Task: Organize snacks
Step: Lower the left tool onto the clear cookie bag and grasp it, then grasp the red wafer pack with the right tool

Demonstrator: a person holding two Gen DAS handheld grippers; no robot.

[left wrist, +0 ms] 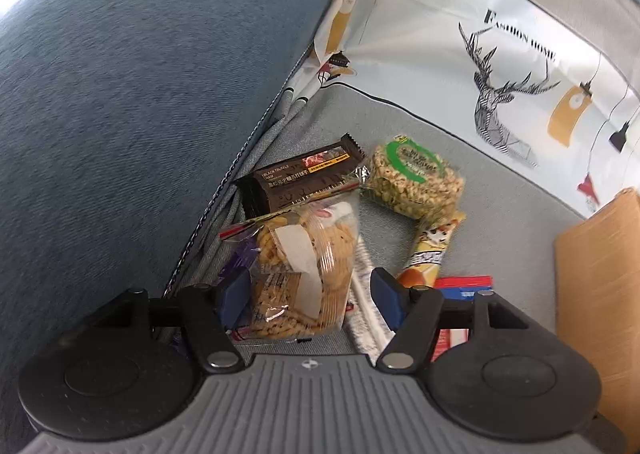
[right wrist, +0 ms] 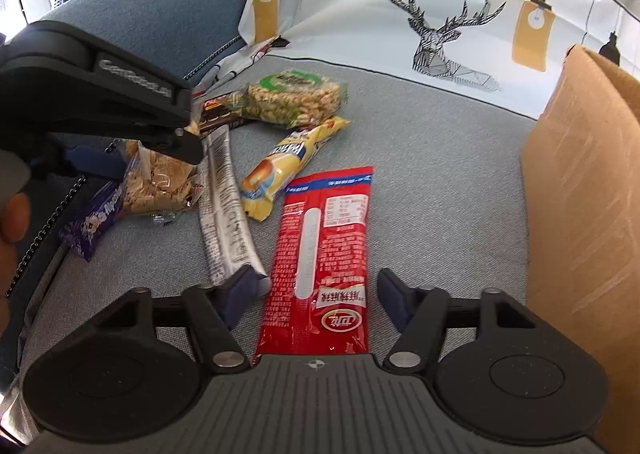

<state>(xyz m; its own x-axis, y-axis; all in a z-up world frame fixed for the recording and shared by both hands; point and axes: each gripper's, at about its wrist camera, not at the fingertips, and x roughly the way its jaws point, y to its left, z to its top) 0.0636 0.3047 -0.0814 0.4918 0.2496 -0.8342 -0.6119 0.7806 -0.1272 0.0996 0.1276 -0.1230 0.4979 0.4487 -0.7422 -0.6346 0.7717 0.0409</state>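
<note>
Right gripper (right wrist: 314, 298): we see its jaws apart, straddling the near end of the red packet (right wrist: 320, 254), pads clear of it on both sides. The packet lies flat on the grey cushion (right wrist: 440, 190). A silver wrapper (right wrist: 228, 214) lies just left of it, its near end by the left pad.

Left gripper (left wrist: 306, 298): jaws apart around the cookie bag (left wrist: 296, 270); we cannot tell whether the pads touch it. A purple wrapper (right wrist: 90, 224) lies beside the bag.

Farther: yellow bar (right wrist: 284, 170), then brown bar (left wrist: 304, 178) and puffed-rice cake (left wrist: 416, 178), touching. A cardboard box (right wrist: 580, 214) stands at right. A deer-print cloth (right wrist: 440, 26) lies behind.
</note>
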